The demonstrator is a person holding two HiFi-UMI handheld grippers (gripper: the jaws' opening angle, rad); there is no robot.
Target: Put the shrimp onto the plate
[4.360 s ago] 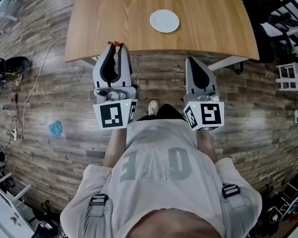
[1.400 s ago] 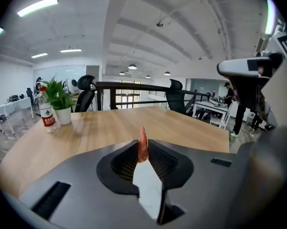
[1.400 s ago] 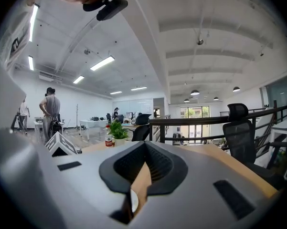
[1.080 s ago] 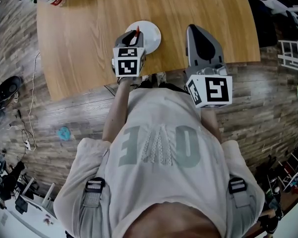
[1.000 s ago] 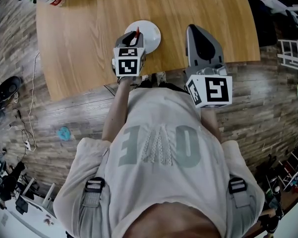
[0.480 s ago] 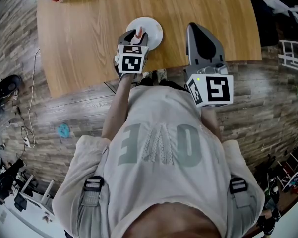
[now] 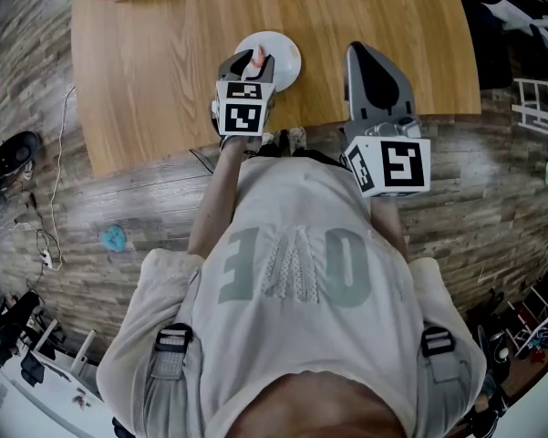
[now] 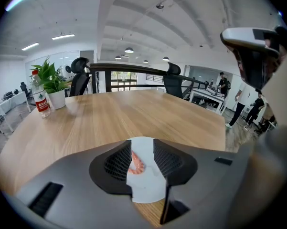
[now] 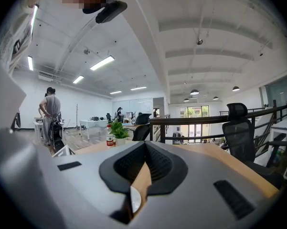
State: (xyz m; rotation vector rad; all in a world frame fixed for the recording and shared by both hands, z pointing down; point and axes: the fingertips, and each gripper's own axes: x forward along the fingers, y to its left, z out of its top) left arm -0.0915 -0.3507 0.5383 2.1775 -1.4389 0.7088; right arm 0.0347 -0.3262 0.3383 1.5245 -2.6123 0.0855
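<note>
Left gripper (image 8: 142,151) jaws just spread apart, shrimp (image 8: 137,162) released onto plate (image 8: 145,187), its length running along the jaws, right gripper (image 9: 144,149) closed, empty.

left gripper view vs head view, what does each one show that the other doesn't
Only the left gripper view: office chairs behind the table and ceiling lights. Only the head view: the right hand-held gripper and a blue object on the floor. Both: the wooden table, the white plate, and the shrimp lying on it between the jaws of the left hand-held gripper, which have just been opening.
</note>
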